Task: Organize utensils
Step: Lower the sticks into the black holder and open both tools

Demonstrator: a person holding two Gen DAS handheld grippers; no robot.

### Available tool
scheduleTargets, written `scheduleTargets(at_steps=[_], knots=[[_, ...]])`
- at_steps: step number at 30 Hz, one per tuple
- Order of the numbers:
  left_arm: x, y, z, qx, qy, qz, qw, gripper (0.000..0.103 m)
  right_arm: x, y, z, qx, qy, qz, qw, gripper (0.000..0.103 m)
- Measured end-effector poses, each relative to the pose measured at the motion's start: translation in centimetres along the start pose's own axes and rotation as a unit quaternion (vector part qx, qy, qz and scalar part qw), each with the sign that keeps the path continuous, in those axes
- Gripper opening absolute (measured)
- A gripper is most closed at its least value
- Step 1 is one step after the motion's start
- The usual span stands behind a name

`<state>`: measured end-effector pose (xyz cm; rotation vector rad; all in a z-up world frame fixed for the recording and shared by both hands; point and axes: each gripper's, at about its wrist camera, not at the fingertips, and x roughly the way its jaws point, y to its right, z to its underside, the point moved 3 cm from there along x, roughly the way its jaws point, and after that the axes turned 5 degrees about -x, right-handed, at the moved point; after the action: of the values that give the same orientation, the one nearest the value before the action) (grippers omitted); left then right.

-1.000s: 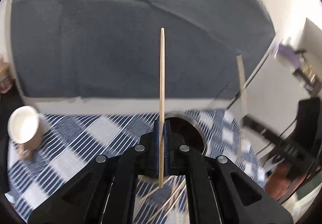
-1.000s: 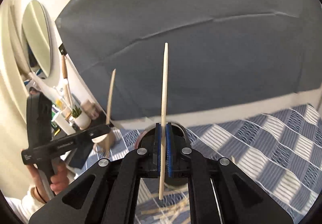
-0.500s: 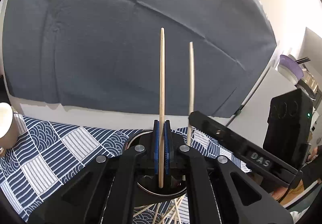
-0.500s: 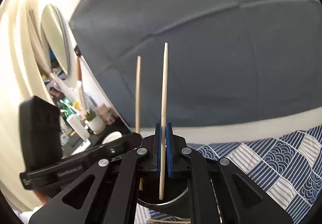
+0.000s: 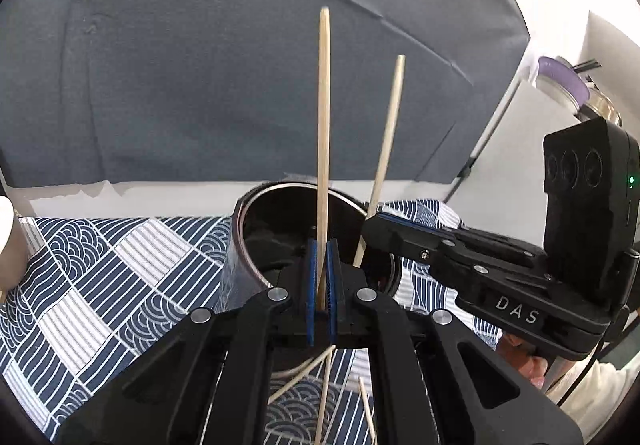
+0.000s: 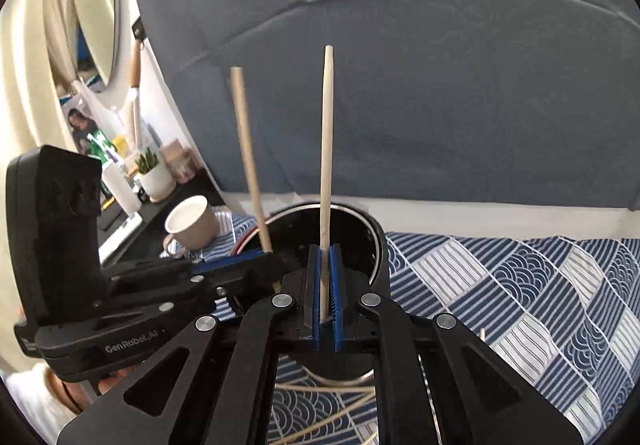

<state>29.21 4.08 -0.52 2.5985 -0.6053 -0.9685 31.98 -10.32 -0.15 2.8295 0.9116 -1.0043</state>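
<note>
Loose thin wooden sticks (image 5: pixel 320 397), at least three, lie on the blue-white patterned cloth (image 5: pixel 100 285) nearest. Two black grippers: left gripper (image 5: pixel 320 301) clamps one upright wooden chopstick (image 5: pixel 323 125); right gripper (image 6: pixel 326 293) clamps a second chopstick (image 6: pixel 326 149). Both over one dark metal-rimmed cylindrical holder (image 5: pixel 256 217). One beige mug (image 6: pixel 192 223) further left.

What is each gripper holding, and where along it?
Each holds one wooden chopstick near its lower end: left gripper grips its chopstick, right gripper grips its chopstick, both upright over the dark cup.
</note>
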Motion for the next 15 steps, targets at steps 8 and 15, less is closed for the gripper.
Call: scheduleTargets(at_steps=[8,15], knots=[[-1.9,0.8,0.5,0.012,-0.009,-0.034,0.9993,0.007,-1.7,0.0,1.2,0.001,-0.021,-0.007,1.000,0.008],[-5.4,1.0,0.8,0.002,-0.008,-0.048,0.9988,0.031,-4.9,-0.6,1.3,-0.022,-0.025,0.010,0.999,0.042]])
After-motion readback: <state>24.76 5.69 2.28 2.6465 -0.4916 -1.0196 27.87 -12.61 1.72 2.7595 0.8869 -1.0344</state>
